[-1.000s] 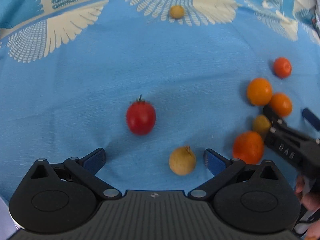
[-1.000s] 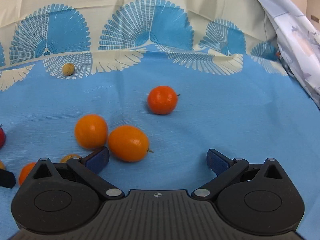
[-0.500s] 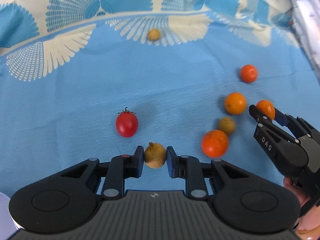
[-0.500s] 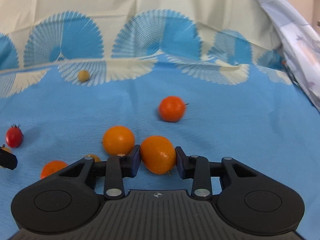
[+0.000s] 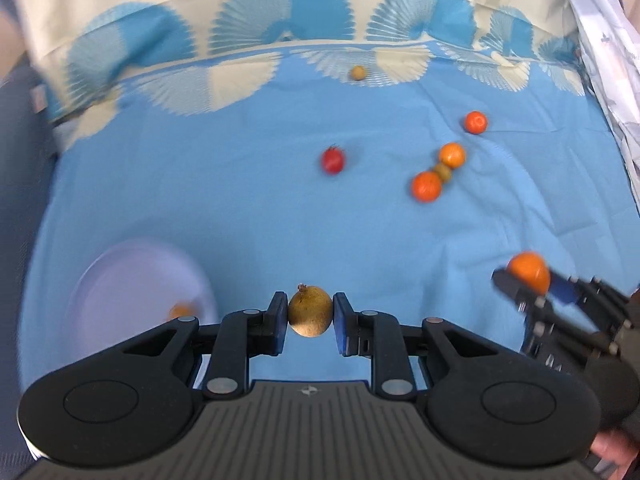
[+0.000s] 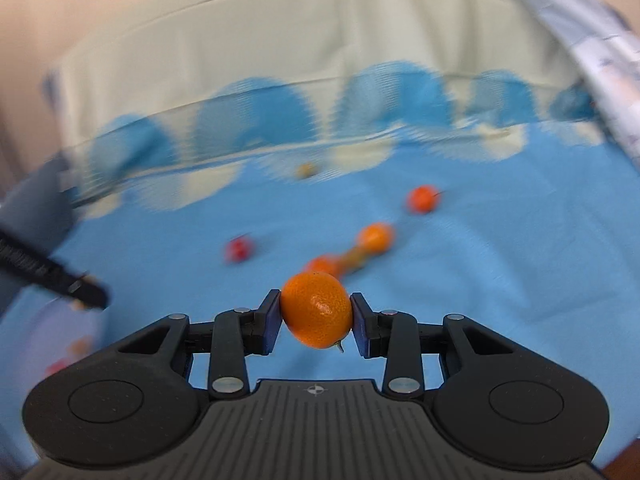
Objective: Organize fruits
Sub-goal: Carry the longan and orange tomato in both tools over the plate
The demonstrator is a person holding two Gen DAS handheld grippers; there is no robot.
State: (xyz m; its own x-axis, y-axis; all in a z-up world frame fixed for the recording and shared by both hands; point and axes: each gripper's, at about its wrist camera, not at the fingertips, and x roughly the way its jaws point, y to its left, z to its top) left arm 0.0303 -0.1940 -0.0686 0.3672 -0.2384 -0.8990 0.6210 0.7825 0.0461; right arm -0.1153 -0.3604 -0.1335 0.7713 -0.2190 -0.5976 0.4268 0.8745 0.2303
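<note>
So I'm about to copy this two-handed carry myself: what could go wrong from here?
1. The left hand-held gripper pinches the round brown fruit only at its sides; it might slip out.
2. The right hand-held gripper holds the orange the same way.
3. The pale plate already holds a small fruit; a dropped fruit might knock it or roll off onto the blue cloth.

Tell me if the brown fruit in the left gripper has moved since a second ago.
Yes. The brown fruit, clamped in the left gripper, has been lifted off the blue cloth and drawn back from the red tomato.
</note>
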